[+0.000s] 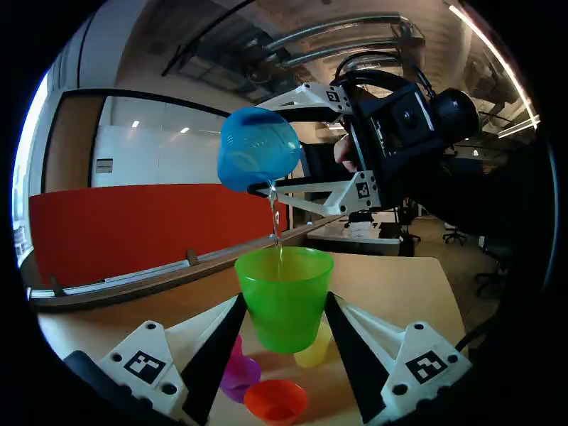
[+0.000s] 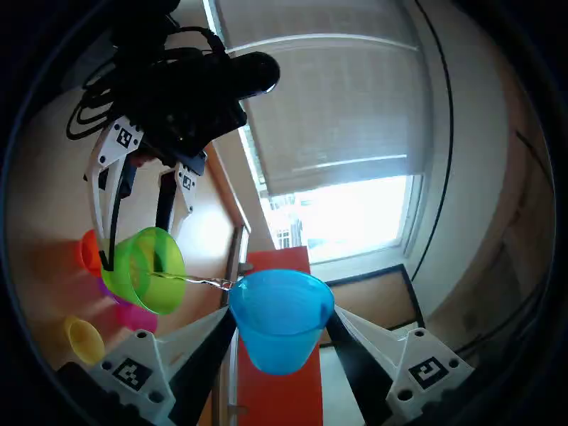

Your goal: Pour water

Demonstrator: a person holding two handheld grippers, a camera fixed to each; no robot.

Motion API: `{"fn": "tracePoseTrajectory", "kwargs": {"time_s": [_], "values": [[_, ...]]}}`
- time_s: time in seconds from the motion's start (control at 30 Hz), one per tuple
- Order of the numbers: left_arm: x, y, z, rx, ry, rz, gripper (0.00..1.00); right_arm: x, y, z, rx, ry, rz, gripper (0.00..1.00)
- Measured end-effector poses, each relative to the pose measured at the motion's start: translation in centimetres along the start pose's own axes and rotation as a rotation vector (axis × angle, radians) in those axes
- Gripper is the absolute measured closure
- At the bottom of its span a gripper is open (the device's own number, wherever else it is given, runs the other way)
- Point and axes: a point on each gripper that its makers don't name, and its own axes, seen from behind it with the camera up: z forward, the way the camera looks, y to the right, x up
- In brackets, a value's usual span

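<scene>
Green cup (image 1: 285,298) pinched by left gripper (image 1: 284,316), lower centre, left gripper view. Blue cup (image 2: 282,330) pinched by right gripper (image 2: 282,311), tilted above. Thin stream (image 1: 274,216) judged near rim; spill onto table (image 1: 397,284) risked if either cup is shifted.

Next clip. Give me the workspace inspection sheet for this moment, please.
Surface: wooden table, light-coloured.
Job's things: blue cup tilted, thin water stream falling into green cup.
Clutter: orange cup, purple cup, yellow cup on the table beneath the green cup.
Grippers: left gripper shut on green cup; right gripper shut on blue cup.
Cables: black cables looped over the right gripper's body.
Surroundings: red partition, window blind, ceiling pipes.
</scene>
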Motion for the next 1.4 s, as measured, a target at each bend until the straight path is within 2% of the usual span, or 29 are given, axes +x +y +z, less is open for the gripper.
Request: {"fn": "tracePoseTrajectory", "kwargs": {"time_s": [1.4], "values": [[0.51,-0.1,-0.04,0.005,0.011,0.004,0.21,0.3,0.81,0.23,-0.028,-0.002,-0.13,0.11]]}}
